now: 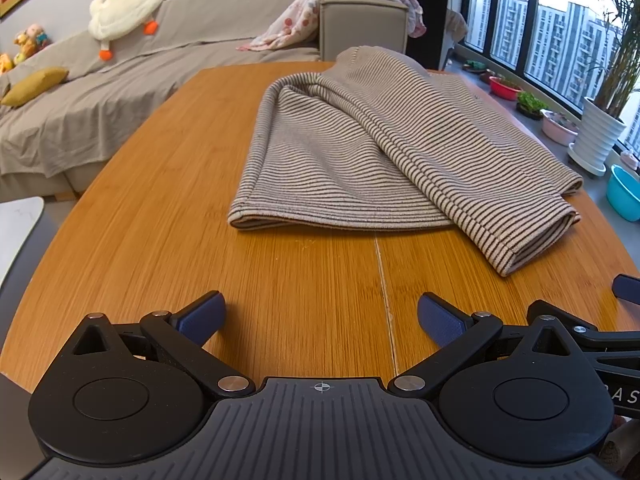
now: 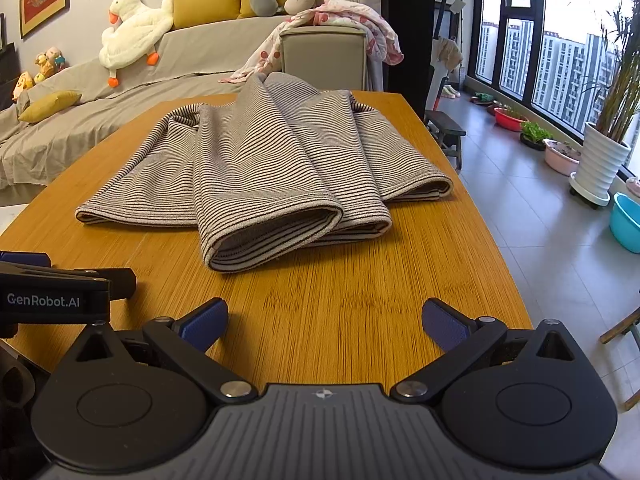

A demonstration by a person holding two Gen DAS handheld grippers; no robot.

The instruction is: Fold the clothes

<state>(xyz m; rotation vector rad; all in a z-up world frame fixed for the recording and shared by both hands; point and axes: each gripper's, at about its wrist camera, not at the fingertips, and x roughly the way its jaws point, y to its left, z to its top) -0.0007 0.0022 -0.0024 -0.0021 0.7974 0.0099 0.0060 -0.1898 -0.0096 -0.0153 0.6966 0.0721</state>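
A beige garment with thin dark stripes (image 1: 360,152) lies partly folded on the wooden table (image 1: 160,220), one sleeve draped across its body toward the near right. It also shows in the right wrist view (image 2: 264,168). My left gripper (image 1: 322,318) is open and empty, low over the table a short way in front of the garment's hem. My right gripper (image 2: 324,322) is open and empty, also short of the garment. The left gripper's body (image 2: 52,296) shows at the left edge of the right wrist view.
A grey sofa (image 1: 120,92) with a plush duck (image 1: 128,4) and a pink blanket (image 1: 320,12) stands behind the table. Plant pots (image 2: 600,160) and a blue basin (image 2: 626,222) stand by the window on the right. The table's right edge (image 2: 500,240) drops to tiled floor.
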